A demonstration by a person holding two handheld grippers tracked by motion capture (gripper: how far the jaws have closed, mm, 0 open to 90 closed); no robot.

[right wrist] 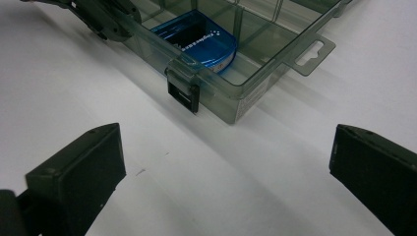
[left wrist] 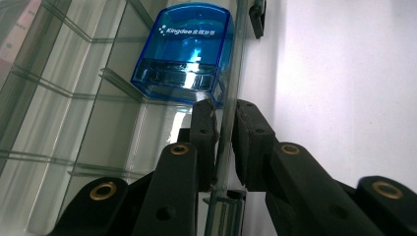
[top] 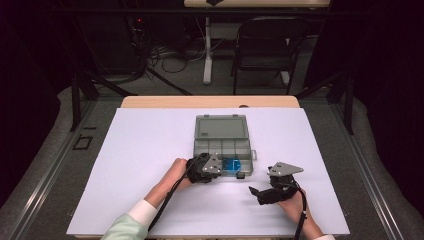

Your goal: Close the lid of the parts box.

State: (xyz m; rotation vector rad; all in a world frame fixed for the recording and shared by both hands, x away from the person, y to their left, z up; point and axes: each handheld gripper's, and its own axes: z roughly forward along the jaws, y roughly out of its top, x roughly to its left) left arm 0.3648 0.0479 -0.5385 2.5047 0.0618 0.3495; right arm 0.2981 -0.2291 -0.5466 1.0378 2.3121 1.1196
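From above, the left gripper (top: 204, 168) sits at the near edge of an open clear box (top: 222, 145) on a white table (top: 150, 145), with the right gripper (top: 267, 192) apart to its right. Along the left gripper (left wrist: 223, 123), the jaws are clamped on the box's front wall (left wrist: 227, 128), and a blue case (left wrist: 187, 51) lies just beyond the tips. Along the right gripper (right wrist: 226, 162), the jaws stand wide apart around bare table, with the box (right wrist: 255, 83) and its black latch (right wrist: 183, 96) ahead.

The right gripper (right wrist: 223, 177) was seen with jaws spread wide above the white table (right wrist: 206, 167); beyond lay a clear compartment box (right wrist: 255, 83) holding a blue stamp (right wrist: 201, 42).
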